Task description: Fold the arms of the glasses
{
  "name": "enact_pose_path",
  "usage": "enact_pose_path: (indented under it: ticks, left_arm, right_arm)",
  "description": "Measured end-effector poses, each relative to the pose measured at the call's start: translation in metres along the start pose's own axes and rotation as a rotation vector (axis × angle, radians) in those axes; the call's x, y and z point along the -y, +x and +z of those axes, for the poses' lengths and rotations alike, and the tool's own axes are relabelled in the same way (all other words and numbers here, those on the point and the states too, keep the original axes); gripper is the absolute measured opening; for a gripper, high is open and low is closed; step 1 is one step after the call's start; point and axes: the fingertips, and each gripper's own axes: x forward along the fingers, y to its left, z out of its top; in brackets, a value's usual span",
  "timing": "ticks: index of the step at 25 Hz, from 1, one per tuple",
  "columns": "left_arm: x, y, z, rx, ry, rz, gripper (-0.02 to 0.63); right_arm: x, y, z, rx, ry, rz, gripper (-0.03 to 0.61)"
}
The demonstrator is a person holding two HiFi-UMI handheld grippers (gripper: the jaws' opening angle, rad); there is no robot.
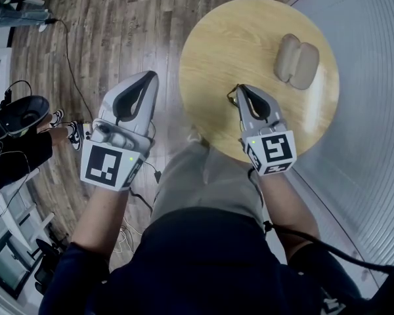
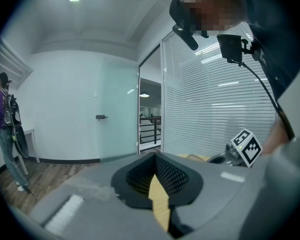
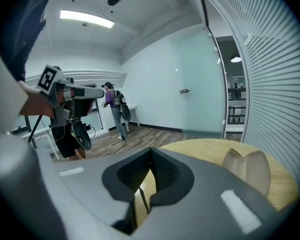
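My right gripper [image 1: 238,90] [image 3: 151,150] reaches over the near left part of the round wooden table [image 1: 236,38] [image 3: 205,151]. Its jaws are closed on a thin dark strip [image 3: 142,200], which looks like an arm of the glasses; a small dark bit [image 1: 233,92] shows at the tips in the head view. The gripper hides the remainder of the glasses. My left gripper [image 1: 151,76] [image 2: 155,155] hangs off the table's left side over the wood floor, jaws together and holding nothing.
An open beige glasses case [image 1: 297,61] [image 3: 247,169] lies at the table's far right. A slatted blind wall [image 1: 368,110] runs along the right. Dark equipment [image 1: 20,110] and a cable [image 1: 69,51] sit on the floor at left. A person with a backpack [image 3: 112,104] stands far off.
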Motion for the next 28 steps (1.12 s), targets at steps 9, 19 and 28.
enact_pose_path:
  ticks: [9,19,28]
  left_arm:
    - [0.001,0.0,-0.001,-0.012,0.007,-0.015,0.002]
    - [-0.01,0.004,-0.003,0.009,0.002,-0.011,0.002]
    - [-0.014,0.004,-0.007,-0.007,-0.009,0.006,0.001]
  right_arm:
    - [-0.003,0.0,0.002,0.004,0.027,0.022,0.113]
    - [-0.001,0.018,-0.009,-0.042,0.052,0.032,0.106]
    - [-0.001,0.018,-0.011,-0.036,0.045,0.022,0.058]
